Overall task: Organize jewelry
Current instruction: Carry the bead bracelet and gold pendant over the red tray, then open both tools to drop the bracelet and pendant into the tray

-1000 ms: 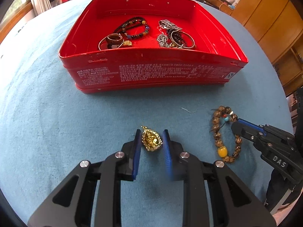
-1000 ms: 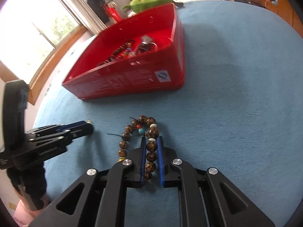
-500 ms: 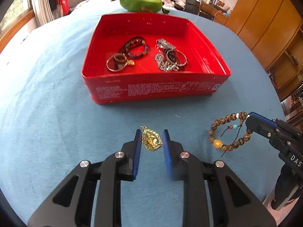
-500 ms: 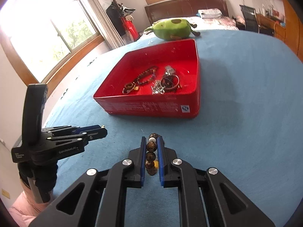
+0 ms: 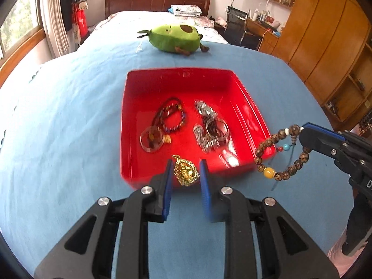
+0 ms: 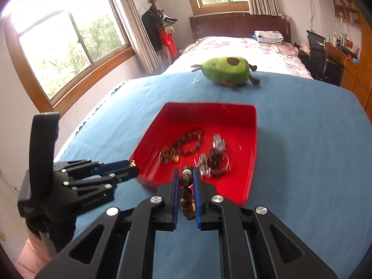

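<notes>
A red tray sits on the blue cloth and holds several bracelets, rings and a silver chain. My left gripper is shut on a gold pendant and holds it in the air above the tray's near rim. My right gripper is shut on a brown bead bracelet, lifted near the tray's near right corner. In the left wrist view the bracelet hangs from the right gripper. The left gripper also shows in the right wrist view.
A green avocado plush toy lies beyond the tray. A bed with a wooden headboard, a window, a desk chair and wooden cabinets ring the blue-covered surface.
Both grippers have risen from the cloth with their pieces and moved toward the red tray. The pendant and the bracelet now hang in the air near the tray's near rim.
</notes>
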`<act>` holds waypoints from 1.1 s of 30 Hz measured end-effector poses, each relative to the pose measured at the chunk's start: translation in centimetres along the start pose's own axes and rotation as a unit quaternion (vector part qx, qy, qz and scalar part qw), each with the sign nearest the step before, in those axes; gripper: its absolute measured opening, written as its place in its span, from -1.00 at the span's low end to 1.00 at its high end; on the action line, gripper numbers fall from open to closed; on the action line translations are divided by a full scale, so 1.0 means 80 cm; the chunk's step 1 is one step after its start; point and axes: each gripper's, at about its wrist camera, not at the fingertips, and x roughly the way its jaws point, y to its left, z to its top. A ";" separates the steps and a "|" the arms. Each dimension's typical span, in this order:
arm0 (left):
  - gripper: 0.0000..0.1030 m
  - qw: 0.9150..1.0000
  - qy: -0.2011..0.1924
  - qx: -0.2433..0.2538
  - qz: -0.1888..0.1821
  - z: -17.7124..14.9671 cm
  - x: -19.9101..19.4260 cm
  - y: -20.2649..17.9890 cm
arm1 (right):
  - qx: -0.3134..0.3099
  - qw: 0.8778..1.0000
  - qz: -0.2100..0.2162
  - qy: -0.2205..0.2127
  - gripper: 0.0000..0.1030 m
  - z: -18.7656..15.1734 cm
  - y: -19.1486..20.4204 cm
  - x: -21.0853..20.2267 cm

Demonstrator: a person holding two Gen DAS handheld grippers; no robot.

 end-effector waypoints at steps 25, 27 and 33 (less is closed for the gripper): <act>0.10 0.998 -0.005 -0.039 0.051 0.036 0.052 0.047 | 0.017 0.998 -0.051 0.011 -0.61 0.011 -0.032 0.085; 0.20 0.997 -0.017 -0.037 0.058 0.022 0.036 0.046 | 0.014 0.998 -0.053 0.007 -0.52 0.000 -0.024 0.072; 0.57 0.996 -0.035 -0.031 0.073 -0.020 0.005 0.044 | 0.021 0.998 -0.053 0.002 -0.09 -0.034 -0.018 0.051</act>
